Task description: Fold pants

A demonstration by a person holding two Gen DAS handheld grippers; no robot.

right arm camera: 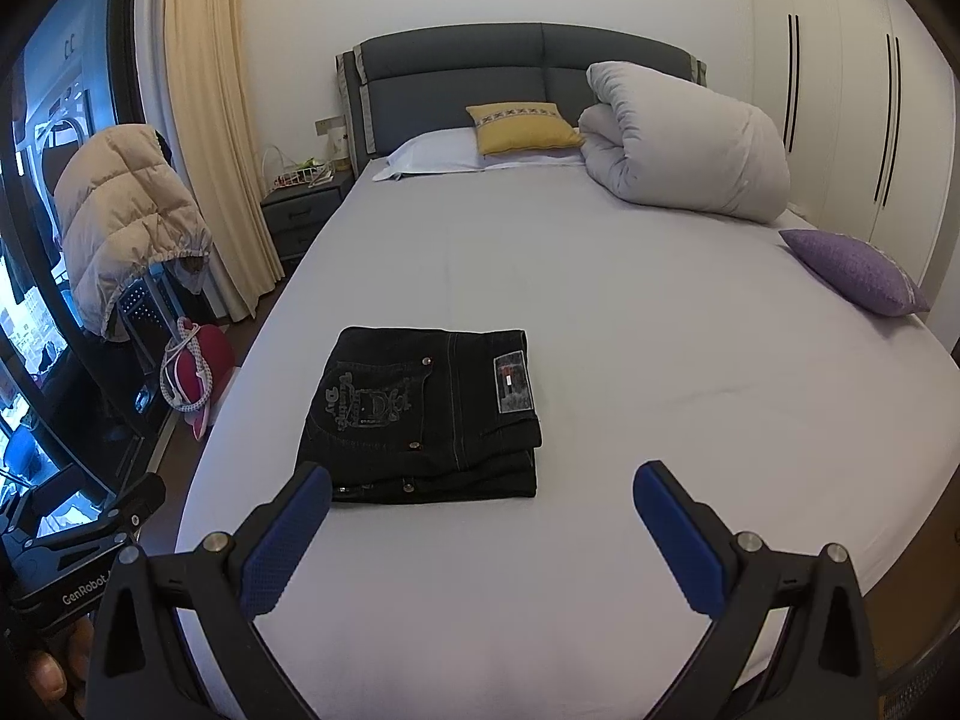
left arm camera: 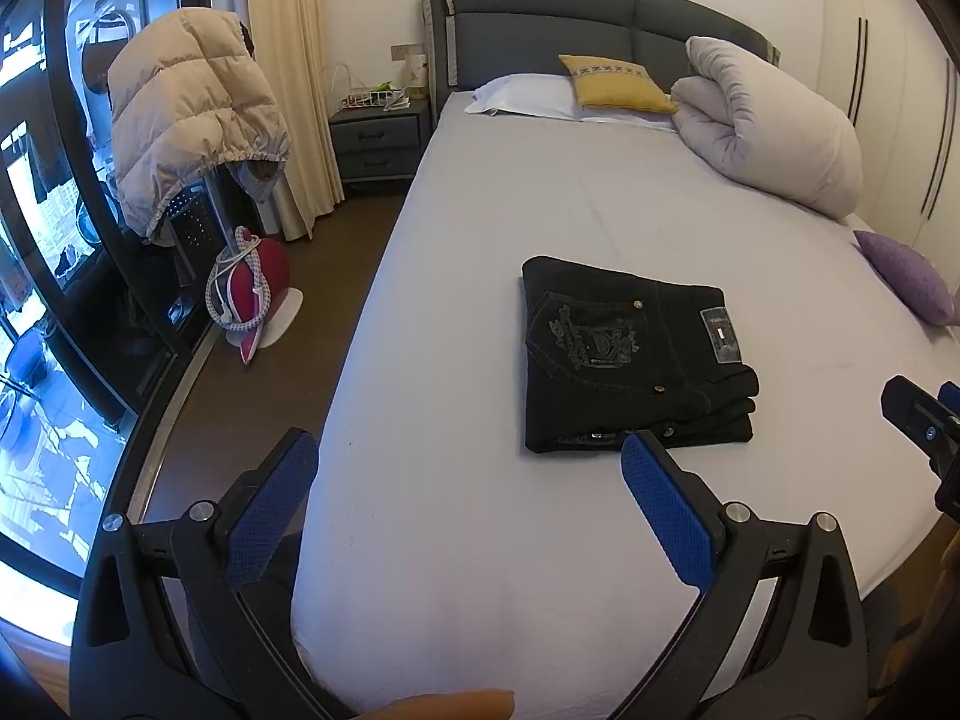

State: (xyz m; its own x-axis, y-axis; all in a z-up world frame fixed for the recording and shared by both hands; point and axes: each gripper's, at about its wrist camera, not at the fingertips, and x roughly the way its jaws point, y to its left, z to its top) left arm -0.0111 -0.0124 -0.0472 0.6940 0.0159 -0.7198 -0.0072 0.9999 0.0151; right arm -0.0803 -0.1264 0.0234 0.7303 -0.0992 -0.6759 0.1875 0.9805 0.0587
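Black jeans [left arm camera: 630, 360] lie folded into a compact stack on the bed [left arm camera: 480, 228], back pocket embroidery and label on top; they also show in the right wrist view [right arm camera: 426, 414]. My left gripper [left arm camera: 468, 450] is open and empty, held above the bed's near end, in front of and left of the jeans. My right gripper [right arm camera: 480, 480] is open and empty, just in front of the jeans, touching nothing. Part of the right gripper shows at the right edge of the left wrist view [left arm camera: 924, 426].
A rolled white duvet [right arm camera: 684, 138], a yellow cushion [right arm camera: 522, 126] and a white pillow [right arm camera: 432, 156] lie at the headboard. A purple cushion [right arm camera: 852, 270] lies at the bed's right edge. A nightstand [left arm camera: 378, 138], a puffer jacket [left arm camera: 192, 114] and a red iron [left arm camera: 252, 288] stand left.
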